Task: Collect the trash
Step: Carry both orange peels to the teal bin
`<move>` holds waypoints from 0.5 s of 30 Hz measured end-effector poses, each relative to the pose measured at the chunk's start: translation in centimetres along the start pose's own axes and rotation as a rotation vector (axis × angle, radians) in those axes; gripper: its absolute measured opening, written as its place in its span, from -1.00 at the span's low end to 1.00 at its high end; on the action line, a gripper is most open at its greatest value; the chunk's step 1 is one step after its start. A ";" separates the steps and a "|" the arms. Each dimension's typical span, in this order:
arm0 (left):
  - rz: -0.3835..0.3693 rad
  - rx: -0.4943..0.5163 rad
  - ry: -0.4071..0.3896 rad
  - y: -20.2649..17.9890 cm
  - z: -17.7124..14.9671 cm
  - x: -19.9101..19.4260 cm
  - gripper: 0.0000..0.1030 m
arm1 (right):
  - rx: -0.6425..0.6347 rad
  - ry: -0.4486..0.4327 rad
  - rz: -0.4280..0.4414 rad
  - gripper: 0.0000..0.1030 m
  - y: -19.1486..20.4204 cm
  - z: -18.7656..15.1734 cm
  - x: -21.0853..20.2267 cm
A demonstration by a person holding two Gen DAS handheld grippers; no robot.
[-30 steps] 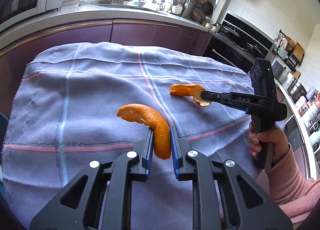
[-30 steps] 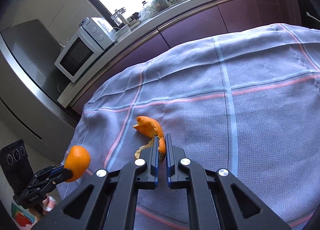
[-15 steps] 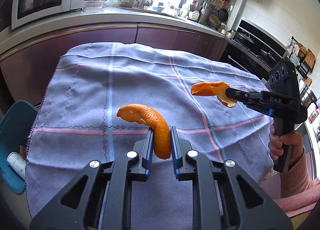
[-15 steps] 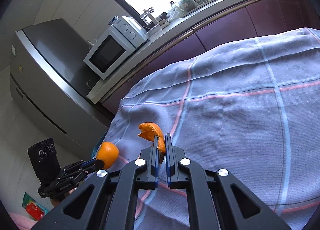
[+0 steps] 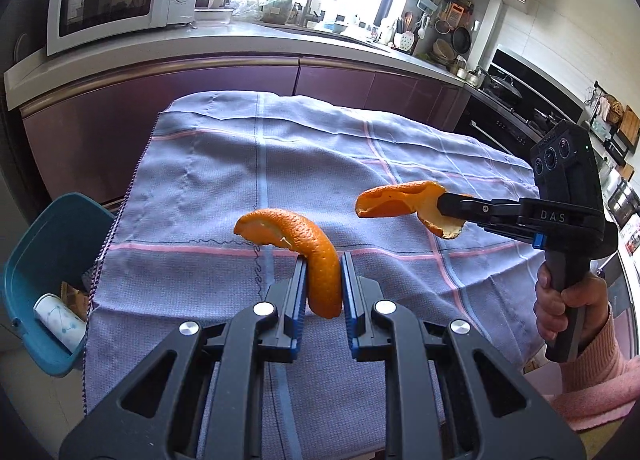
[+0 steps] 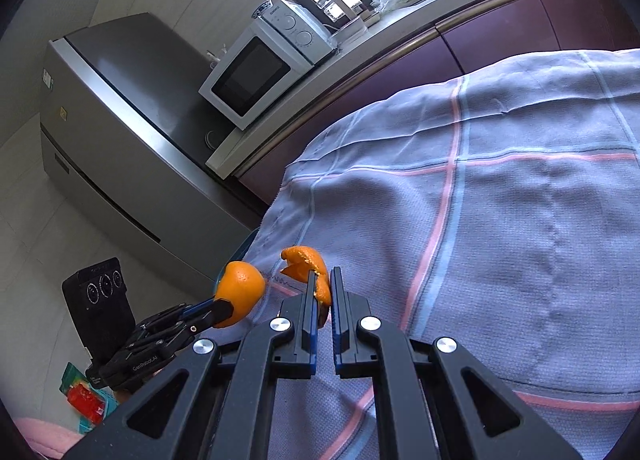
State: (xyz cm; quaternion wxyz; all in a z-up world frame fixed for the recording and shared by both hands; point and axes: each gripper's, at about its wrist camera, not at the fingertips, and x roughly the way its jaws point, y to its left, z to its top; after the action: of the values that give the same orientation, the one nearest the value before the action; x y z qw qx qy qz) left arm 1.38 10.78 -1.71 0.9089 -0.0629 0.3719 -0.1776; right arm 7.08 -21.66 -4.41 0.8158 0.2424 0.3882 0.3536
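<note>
While the teal plastic bin (image 5: 38,272) sits low off the checked cloth's (image 5: 208,187) left edge, the left hand-held gripper (image 5: 322,288), nearer it, clamps a curved orange peel (image 5: 308,252); the right hand-held gripper (image 5: 444,208) pinches a thinner peel strip (image 5: 400,199).

The cloth-covered desk (image 5: 200,187) lies bare, open to passage across its whole top. Off its left edge stands a blue bin (image 5: 36,260), its mouth unobstructed. Beyond the far edge, purple cabinets (image 5: 160,107) under the counter block the way.
</note>
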 end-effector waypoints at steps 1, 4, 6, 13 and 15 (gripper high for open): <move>0.003 -0.002 -0.001 0.2 0.0 -0.1 -0.67 | -0.003 0.001 0.004 -0.91 0.2 0.0 0.2; 0.015 -0.011 -0.005 0.6 -0.3 -0.6 -0.67 | -0.009 0.007 0.016 -0.91 0.9 0.1 0.9; 0.023 -0.018 -0.007 0.9 -0.4 -0.9 -0.67 | -0.012 0.010 0.024 -0.91 1.2 0.1 1.3; 0.050 -0.037 -0.020 1.9 -0.5 -1.9 -0.67 | -0.026 0.020 0.044 -0.91 2.2 0.2 2.3; 0.055 -0.043 -0.024 2.3 -0.5 -2.3 -0.67 | -0.031 0.022 0.047 -0.91 2.4 0.2 2.6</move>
State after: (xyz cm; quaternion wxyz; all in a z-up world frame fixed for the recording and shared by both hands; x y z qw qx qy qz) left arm 0.16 13.79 -1.10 0.9164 -0.0742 0.3661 -0.1439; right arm 7.47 -18.14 -3.86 0.8065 0.2349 0.3861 0.3811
